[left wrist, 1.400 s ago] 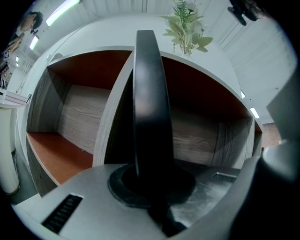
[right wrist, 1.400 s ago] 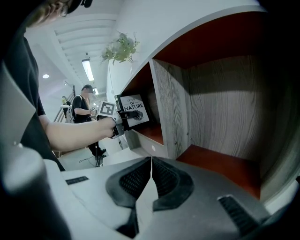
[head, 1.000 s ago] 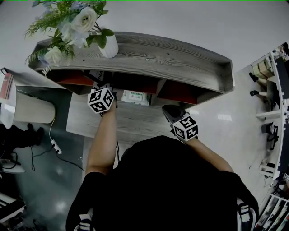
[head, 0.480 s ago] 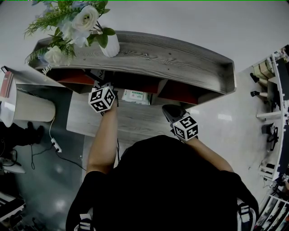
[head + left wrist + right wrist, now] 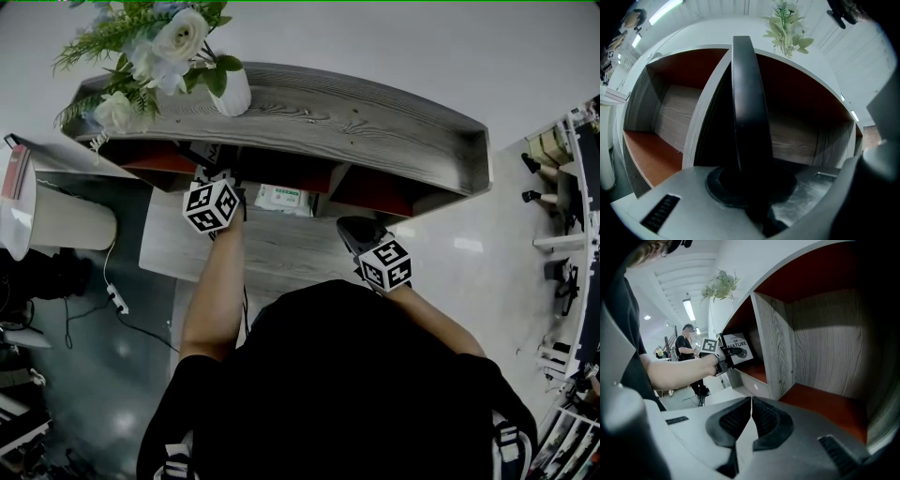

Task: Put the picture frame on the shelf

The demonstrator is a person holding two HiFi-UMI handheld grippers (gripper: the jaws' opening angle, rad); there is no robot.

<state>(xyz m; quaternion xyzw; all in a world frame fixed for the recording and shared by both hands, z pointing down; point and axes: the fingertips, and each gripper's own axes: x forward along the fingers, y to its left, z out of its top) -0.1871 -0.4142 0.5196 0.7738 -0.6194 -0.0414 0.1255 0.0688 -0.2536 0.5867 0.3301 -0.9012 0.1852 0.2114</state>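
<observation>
1. The left gripper (image 5: pixel 749 180) is clamped on the picture frame (image 5: pixel 747 112), which stands upright and edge-on between its jaws.
2. The frame is inside the middle compartment of the shelf (image 5: pixel 375 122). In the right gripper view it shows at 10 o'clock, printed face outward.
3. The right gripper (image 5: pixel 750 414) has its jaws pressed together on nothing. In the head view it sits at 4 o'clock from the left gripper, before the right compartment.
4. A vase of flowers (image 5: pixel 228 92) stands on the shelf top at 10 o'clock.
</observation>
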